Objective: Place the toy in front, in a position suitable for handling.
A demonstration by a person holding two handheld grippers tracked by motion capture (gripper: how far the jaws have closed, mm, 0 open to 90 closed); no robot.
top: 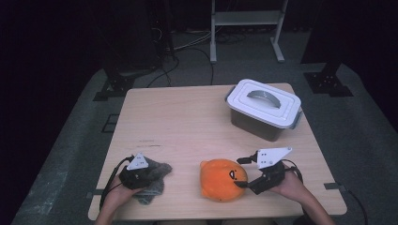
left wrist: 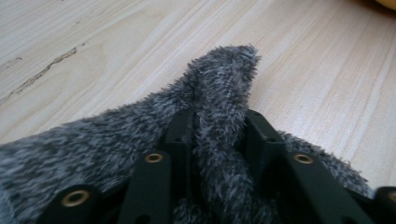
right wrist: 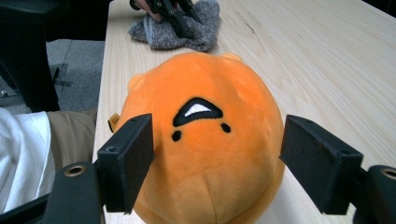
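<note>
My left gripper [top: 141, 172] sits at the near left corner of the pale wooden table [top: 187, 122], and its 2 black jaws are pinched tight on a ridge of the fuzzy dark grey cloth [left wrist: 219, 116]. In the left gripper view the pile bunches up between them into a peak that rises past their tips, while the rest of the cloth spreads flat on the wood to either side. From the high view the cloth lies crumpled under and just beyond my left hand [top: 119, 192], near the table's front edge.

My right gripper [top: 244, 172] is at the near right, its jaws spread wide on either side of the round orange plush toy [right wrist: 201, 154] with a stitched black mouth. In the right gripper view 1 pad stands at each flank of the toy; whether they touch it I cannot tell, and the plush does not look squeezed. The toy rests on the table between my 2 hands, well apart from the cloth.

A grey plastic storage box with a white lid and handle [top: 263, 108] stands closed at the far right of the table, well away from both grippers.
</note>
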